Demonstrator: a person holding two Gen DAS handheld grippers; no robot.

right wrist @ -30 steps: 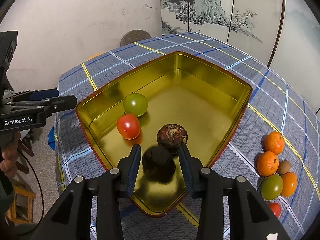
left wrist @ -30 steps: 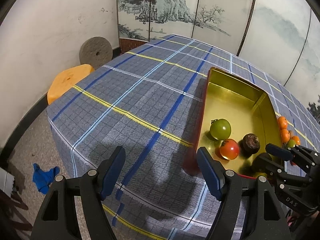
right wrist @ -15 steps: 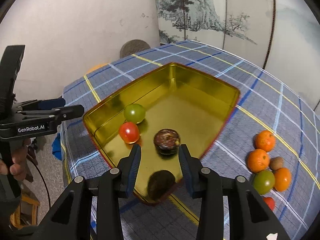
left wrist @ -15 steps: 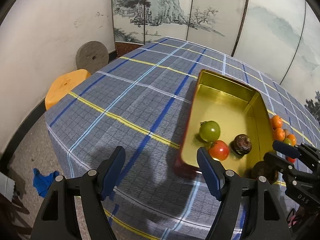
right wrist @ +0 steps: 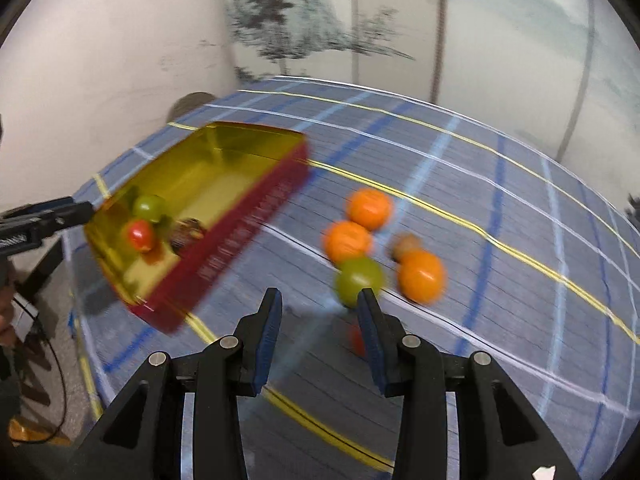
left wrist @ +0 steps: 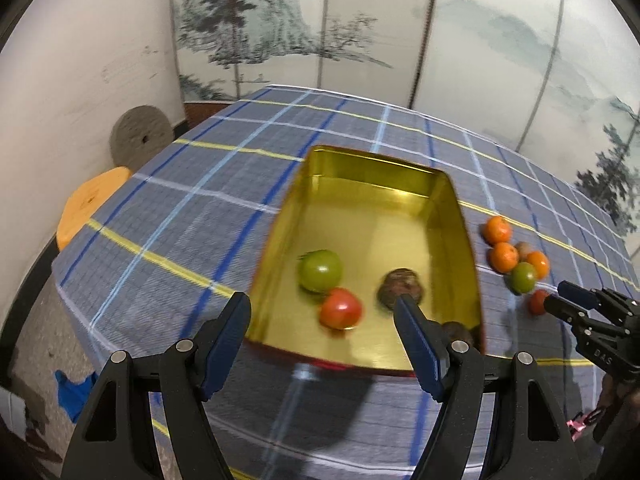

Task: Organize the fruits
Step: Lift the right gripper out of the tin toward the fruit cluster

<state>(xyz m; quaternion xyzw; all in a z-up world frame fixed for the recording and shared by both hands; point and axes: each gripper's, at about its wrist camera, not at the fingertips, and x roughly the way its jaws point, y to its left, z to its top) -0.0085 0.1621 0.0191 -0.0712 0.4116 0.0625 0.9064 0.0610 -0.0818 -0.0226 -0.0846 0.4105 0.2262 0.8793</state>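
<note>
A gold tin (left wrist: 362,178) with red outer walls (right wrist: 244,224) sits on the plaid tablecloth. Inside lie a green tomato (left wrist: 321,270), a red tomato (left wrist: 340,309), a dark brown fruit (left wrist: 401,289) and a second dark fruit (left wrist: 458,332) in the near right corner. To the tin's right lies a cluster: three oranges (right wrist: 369,208), a green tomato (right wrist: 357,279), a small brown fruit (right wrist: 405,245) and a small red fruit (right wrist: 355,339). My left gripper (left wrist: 322,338) is open and empty before the tin. My right gripper (right wrist: 319,334) is open and empty, just short of the cluster.
The table (left wrist: 192,216) drops off at the left and near edges. An orange stool (left wrist: 90,206) and a grey stone wheel (left wrist: 140,140) stand by the left wall. A painted folding screen (left wrist: 360,32) stands behind. Blue cloth (left wrist: 74,390) lies on the floor.
My right gripper let go of the dark fruit in the tin's near corner and swung right toward the fruit cluster. My left gripper shifted right, nearer the tin.
</note>
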